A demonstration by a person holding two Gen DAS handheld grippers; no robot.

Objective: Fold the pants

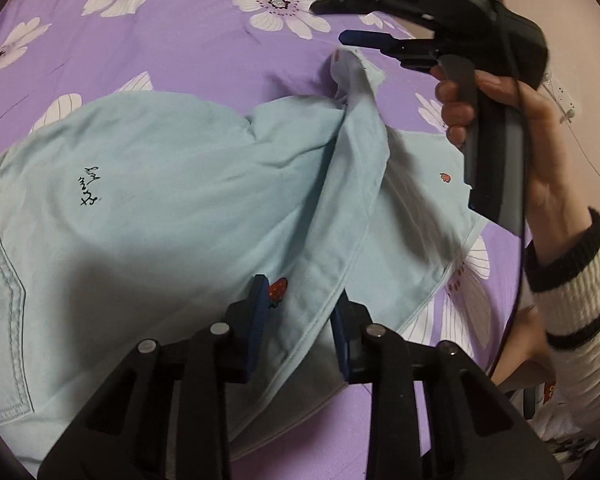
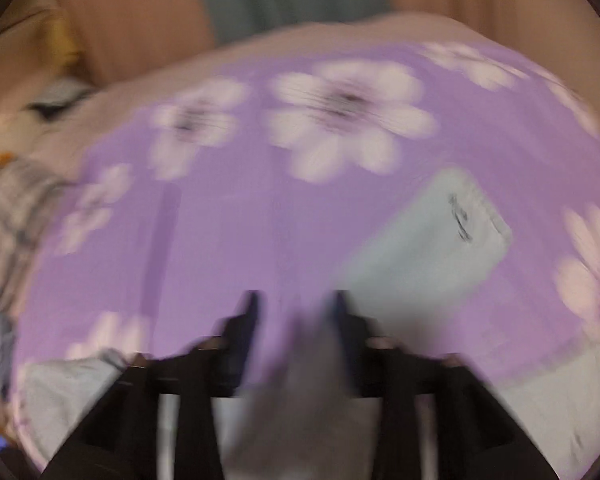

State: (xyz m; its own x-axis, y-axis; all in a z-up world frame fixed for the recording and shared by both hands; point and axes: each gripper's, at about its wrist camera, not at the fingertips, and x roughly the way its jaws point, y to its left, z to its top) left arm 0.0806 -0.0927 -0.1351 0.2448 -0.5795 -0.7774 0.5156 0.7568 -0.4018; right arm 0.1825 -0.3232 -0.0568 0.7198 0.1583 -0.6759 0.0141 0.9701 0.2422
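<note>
Light blue pants (image 1: 160, 184) with small strawberry prints lie spread on the purple flowered bedsheet (image 1: 172, 48). My left gripper (image 1: 300, 316) is open, its blue pads either side of a raised fold of the pant leg hem near me. My right gripper (image 1: 336, 24) shows in the left wrist view at the upper right, open, just above the far lifted corner of the leg (image 1: 356, 68). In the blurred right wrist view my right gripper (image 2: 296, 312) is open with pale cloth (image 2: 312, 360) between the fingers; part of the pants (image 2: 424, 236) lies at the right.
The person's right hand and striped sleeve (image 1: 572, 280) are at the right. A pink bed edge (image 2: 340, 36) and pale wall lie beyond the sheet. Patterned bedding (image 2: 12, 208) is bunched at the left.
</note>
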